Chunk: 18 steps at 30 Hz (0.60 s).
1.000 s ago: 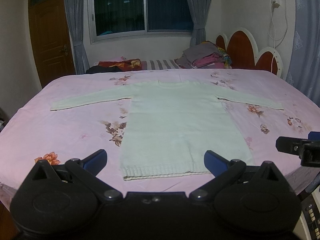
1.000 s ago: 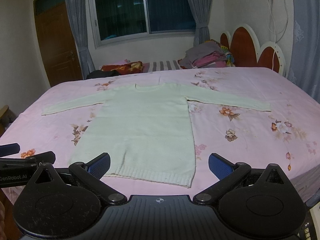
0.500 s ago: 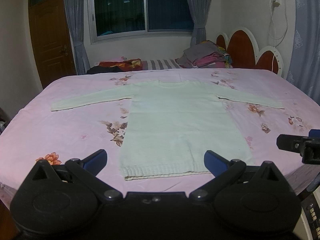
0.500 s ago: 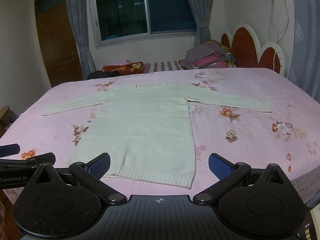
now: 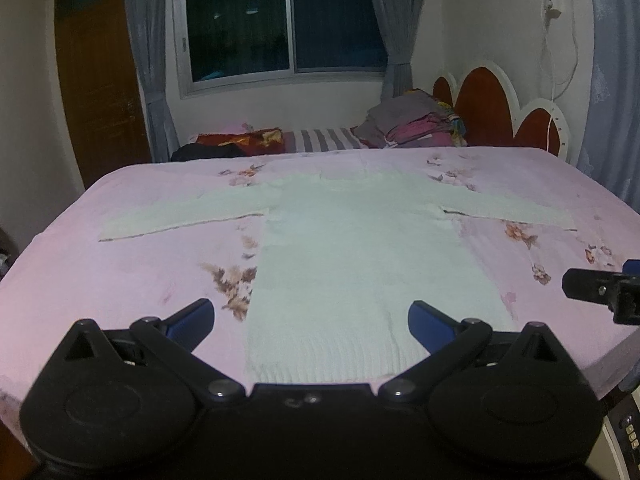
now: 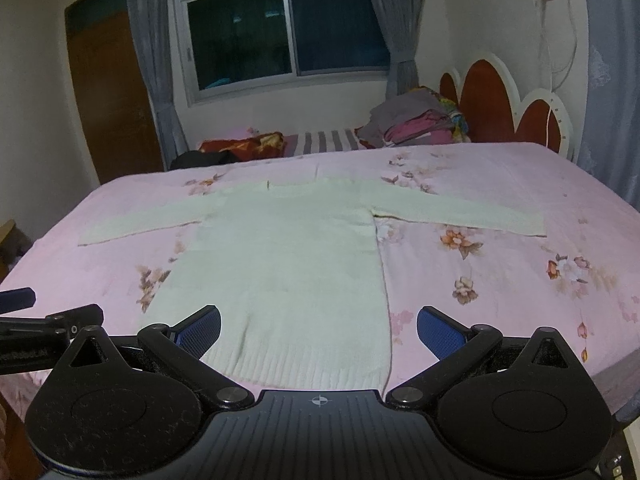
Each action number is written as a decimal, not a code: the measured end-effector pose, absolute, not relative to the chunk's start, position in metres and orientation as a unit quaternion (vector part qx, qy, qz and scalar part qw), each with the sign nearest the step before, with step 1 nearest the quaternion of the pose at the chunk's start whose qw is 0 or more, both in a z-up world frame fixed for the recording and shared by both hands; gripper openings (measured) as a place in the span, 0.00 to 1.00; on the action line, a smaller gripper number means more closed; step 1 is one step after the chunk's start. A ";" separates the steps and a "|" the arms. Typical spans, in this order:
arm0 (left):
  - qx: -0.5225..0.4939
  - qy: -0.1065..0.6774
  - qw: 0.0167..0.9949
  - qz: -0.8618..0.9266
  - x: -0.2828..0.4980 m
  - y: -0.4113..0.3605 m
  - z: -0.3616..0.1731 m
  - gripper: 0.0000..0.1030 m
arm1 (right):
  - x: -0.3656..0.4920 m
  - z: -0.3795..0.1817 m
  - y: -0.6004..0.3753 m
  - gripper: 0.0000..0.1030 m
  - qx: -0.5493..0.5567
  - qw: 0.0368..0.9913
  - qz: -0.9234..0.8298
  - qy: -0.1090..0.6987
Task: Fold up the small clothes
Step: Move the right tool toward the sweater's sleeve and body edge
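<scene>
A pale cream long-sleeved sweater (image 5: 360, 248) lies flat on the pink floral bed (image 5: 140, 272), sleeves spread to both sides, hem toward me. It also shows in the right wrist view (image 6: 288, 264). My left gripper (image 5: 310, 320) is open and empty, held above the hem's near edge. My right gripper (image 6: 318, 326) is open and empty, over the hem's right part. Part of the right gripper shows at the far right of the left wrist view (image 5: 600, 288). Part of the left gripper shows at the left of the right wrist view (image 6: 44, 328).
A pile of folded clothes (image 5: 416, 124) and a striped pillow (image 5: 324, 140) lie at the bed's far side. A red and white headboard (image 5: 500, 108) stands at the right. A window (image 5: 280, 24) and a wooden door (image 5: 100, 88) are behind.
Both grippers have moved slightly forward and lower toward the sweater's hem. The sweater has not moved.
</scene>
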State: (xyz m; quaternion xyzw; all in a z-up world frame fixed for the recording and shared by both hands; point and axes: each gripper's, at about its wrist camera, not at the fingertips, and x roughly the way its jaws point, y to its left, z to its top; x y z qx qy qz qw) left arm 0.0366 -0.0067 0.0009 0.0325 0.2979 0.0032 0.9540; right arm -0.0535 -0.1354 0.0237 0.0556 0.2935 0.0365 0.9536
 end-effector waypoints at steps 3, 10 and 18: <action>0.032 0.292 0.956 -0.005 0.057 -0.006 0.002 1.00 | -0.037 0.025 -0.138 1.00 0.057 0.955 0.027 0.291; 0.035 0.291 0.956 -0.021 0.113 0.005 0.002 1.00 | 0.014 0.026 -0.148 1.00 0.068 0.956 -0.008 0.286; 0.037 0.280 0.958 -0.043 0.167 0.011 0.006 1.00 | 0.066 0.033 -0.164 1.00 0.094 0.956 -0.055 0.271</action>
